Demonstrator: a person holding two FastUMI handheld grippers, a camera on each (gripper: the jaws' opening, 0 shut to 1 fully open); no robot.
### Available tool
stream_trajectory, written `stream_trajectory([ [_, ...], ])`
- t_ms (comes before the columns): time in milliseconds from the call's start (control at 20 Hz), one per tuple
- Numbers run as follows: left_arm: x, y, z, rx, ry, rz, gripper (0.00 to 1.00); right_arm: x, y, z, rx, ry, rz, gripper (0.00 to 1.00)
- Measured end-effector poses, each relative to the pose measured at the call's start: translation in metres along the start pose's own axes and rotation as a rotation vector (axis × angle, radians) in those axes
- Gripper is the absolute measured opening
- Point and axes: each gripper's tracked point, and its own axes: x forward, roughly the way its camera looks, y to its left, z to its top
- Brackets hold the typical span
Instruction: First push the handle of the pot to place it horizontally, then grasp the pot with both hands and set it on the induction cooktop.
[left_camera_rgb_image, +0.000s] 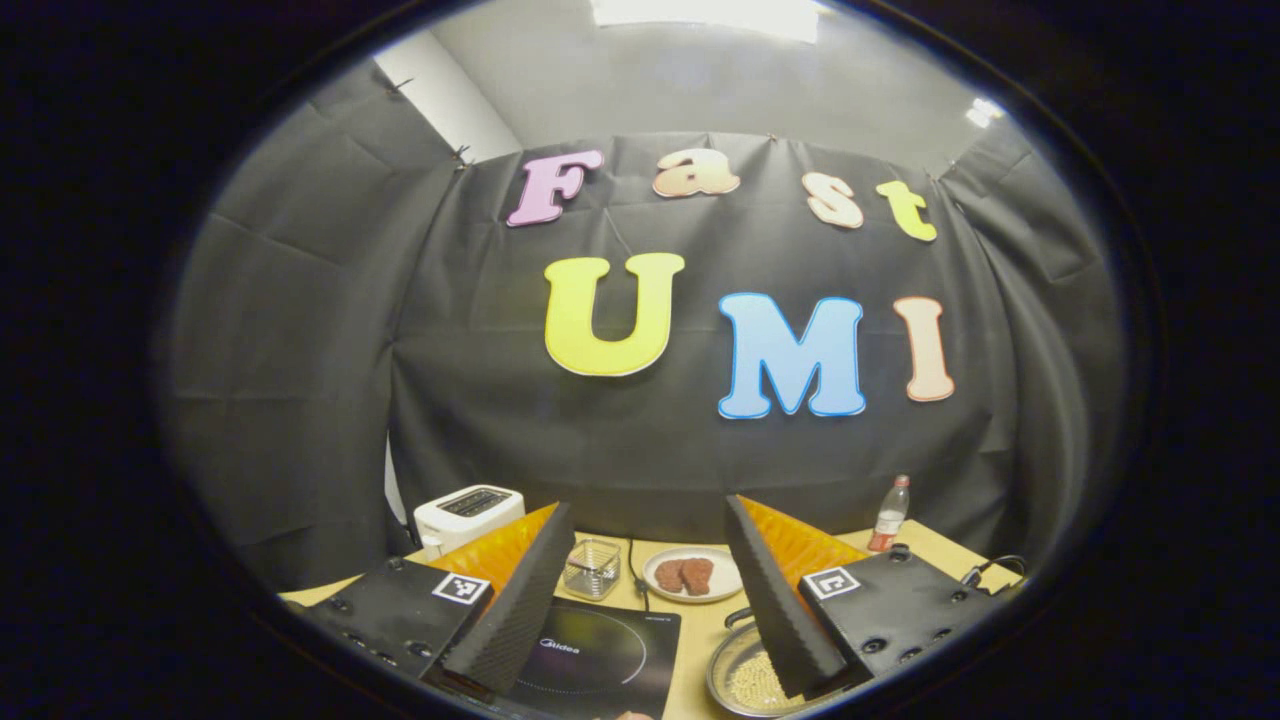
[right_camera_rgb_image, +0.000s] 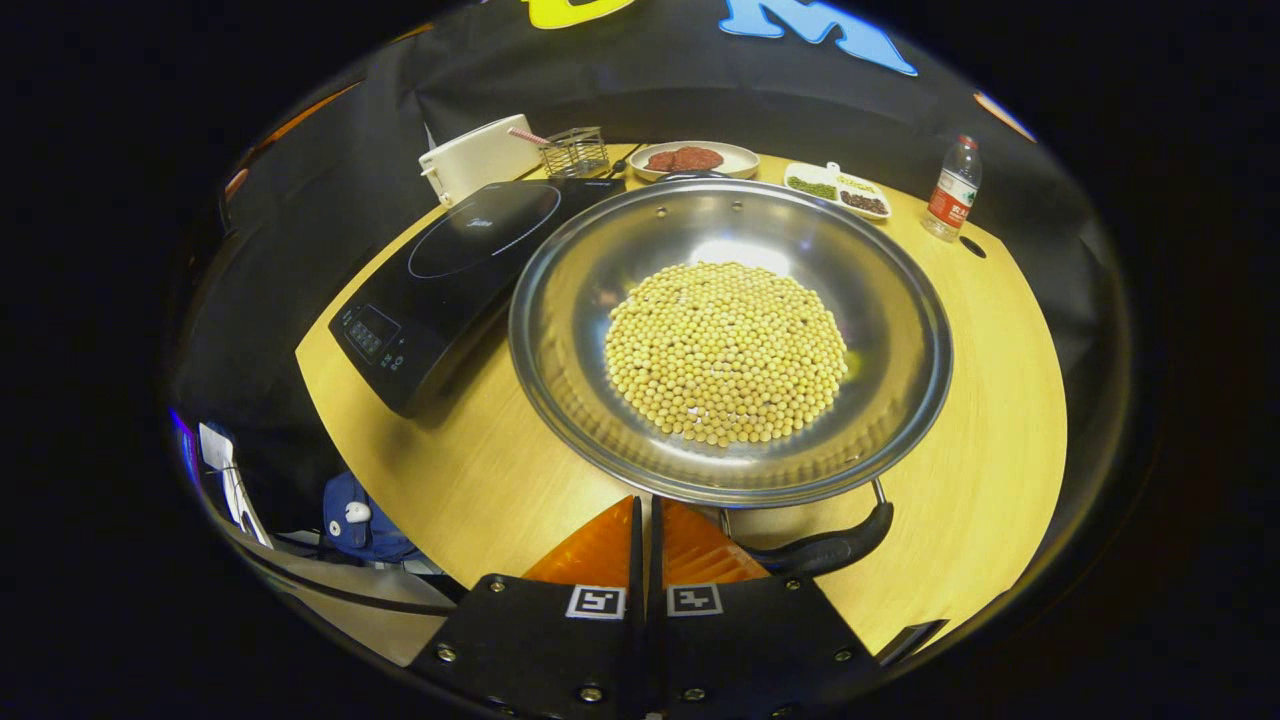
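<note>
In the left gripper view, your left hand-held gripper (left_camera_rgb_image: 648, 590) hides part of the pot (left_camera_rgb_image: 745, 680), and the lower edge cuts off both the pot and the induction cooktop (left_camera_rgb_image: 600, 650). In the right gripper view, your right hand-held gripper (right_camera_rgb_image: 645, 545) covers part of the pot's near handle (right_camera_rgb_image: 825, 548). The far handle (right_camera_rgb_image: 690, 176) sits mostly behind the rim. The cooktop's control panel (right_camera_rgb_image: 372, 335) is too small to read.

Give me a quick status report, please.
Left tongs open, raised above table. Right tongs shut, at pot handle. Pot of soybeans beside induction cooktop, not on it.
</note>
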Motion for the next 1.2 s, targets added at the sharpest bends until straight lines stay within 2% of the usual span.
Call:
stream_trajectory([
  [100,-0.002,-0.006,0.002,0.005,-0.005,0.005,0.94,-0.001,-0.015,0.000,-0.001,0.003,-0.014,0.01],
  [200,-0.001,-0.012,0.002,0.006,-0.001,0.009,1.00,-0.001,-0.028,0.001,0.001,0.006,-0.030,0.01],
  [250,-0.001,-0.014,0.002,0.006,0.001,0.010,0.94,-0.002,-0.035,0.002,0.001,0.009,-0.038,0.01],
  [350,0.000,-0.016,0.002,0.008,-0.001,0.014,0.98,-0.003,-0.047,-0.001,-0.008,0.017,-0.057,0.01],
  [400,0.000,-0.017,0.002,0.010,-0.001,0.016,0.94,-0.003,-0.053,-0.002,-0.019,0.023,-0.071,0.01],
  [700,0.001,-0.019,0.000,0.011,0.006,0.031,0.94,-0.001,-0.094,0.002,-0.098,0.035,-0.183,0.01],
  [750,0.000,-0.018,0.000,0.011,0.007,0.035,0.98,-0.001,-0.102,0.005,-0.115,0.031,-0.205,0.01],
  [800,0.000,-0.018,0.000,0.012,0.006,0.040,0.94,-0.002,-0.108,0.006,-0.137,0.027,-0.226,0.01],
  [850,-0.001,-0.017,0.000,0.014,0.007,0.045,0.98,-0.002,-0.116,0.008,-0.163,0.022,-0.253,0.01],
  [900,-0.002,-0.015,-0.001,0.016,0.007,0.051,0.94,-0.002,-0.123,0.011,-0.192,0.015,-0.278,0.01],
  [1000,-0.003,-0.014,-0.002,0.020,0.010,0.061,0.94,-0.001,-0.134,0.018,-0.245,0.001,-0.319,0.01],
  [1100,-0.007,-0.012,-0.002,0.025,0.013,0.071,1.00,0.001,-0.142,0.024,-0.278,-0.017,-0.344,0.01],
  [1200,-0.010,-0.009,-0.003,0.031,0.016,0.081,0.98,0.004,-0.147,0.029,-0.292,-0.034,-0.359,0.01],
])
